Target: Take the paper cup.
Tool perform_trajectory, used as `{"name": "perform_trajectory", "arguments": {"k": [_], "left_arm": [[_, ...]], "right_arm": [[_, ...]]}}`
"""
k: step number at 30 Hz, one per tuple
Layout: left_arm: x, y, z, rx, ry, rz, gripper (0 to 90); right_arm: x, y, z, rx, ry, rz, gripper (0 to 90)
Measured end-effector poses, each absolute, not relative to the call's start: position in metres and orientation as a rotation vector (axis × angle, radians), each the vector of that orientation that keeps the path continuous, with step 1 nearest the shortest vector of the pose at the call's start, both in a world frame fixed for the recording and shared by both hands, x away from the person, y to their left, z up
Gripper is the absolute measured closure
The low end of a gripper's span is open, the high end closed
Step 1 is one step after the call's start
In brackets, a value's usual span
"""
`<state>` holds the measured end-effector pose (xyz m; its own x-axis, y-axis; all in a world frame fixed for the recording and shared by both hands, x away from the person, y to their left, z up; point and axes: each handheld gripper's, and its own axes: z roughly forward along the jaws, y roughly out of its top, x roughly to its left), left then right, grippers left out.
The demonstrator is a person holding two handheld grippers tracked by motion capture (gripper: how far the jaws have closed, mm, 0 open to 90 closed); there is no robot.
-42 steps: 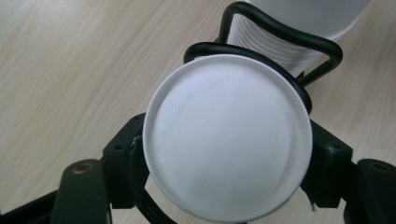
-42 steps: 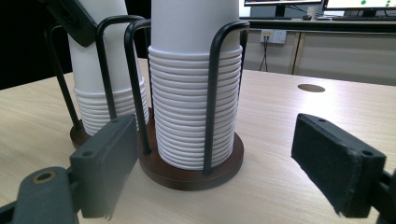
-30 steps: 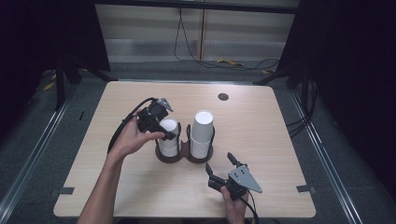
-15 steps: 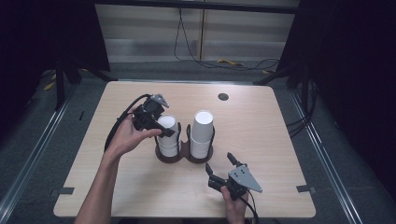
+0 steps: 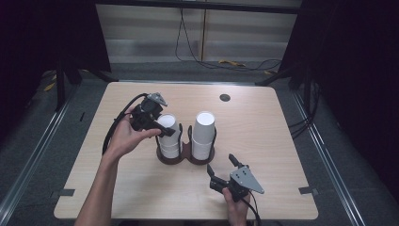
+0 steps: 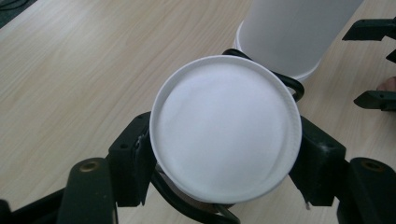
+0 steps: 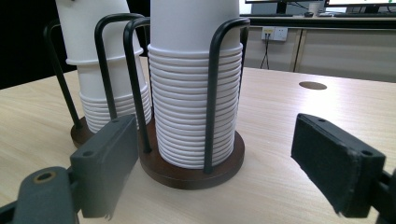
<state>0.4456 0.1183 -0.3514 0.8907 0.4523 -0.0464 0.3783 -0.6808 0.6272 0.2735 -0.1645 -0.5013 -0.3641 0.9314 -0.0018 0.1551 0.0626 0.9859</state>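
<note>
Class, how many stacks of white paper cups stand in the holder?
2: the left stack, its top cup between the left gripper jaws, and the right stack beside it.

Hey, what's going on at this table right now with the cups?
A person is working at a wooden table with a gripper in each hand. The left gripper has its jaws on either side of the top cup of the left cup stack, which sits upside down in a double wire holder. The right cup stack stands untouched beside it. The right gripper rests open near the table's front edge, pointing at the holder.
</note>
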Motion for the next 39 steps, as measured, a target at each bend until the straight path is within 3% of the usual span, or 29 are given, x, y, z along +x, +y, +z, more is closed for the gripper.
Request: {"name": "perform_trajectory", "arguments": {"k": [39], "left_arm": [[0.432, 0.136, -0.320, 2.270, 0.588, 0.210, 32.8]], "right_arm": [[0.273, -0.165, -0.501, 1.101, 1.624, 1.374, 14.6]]}}
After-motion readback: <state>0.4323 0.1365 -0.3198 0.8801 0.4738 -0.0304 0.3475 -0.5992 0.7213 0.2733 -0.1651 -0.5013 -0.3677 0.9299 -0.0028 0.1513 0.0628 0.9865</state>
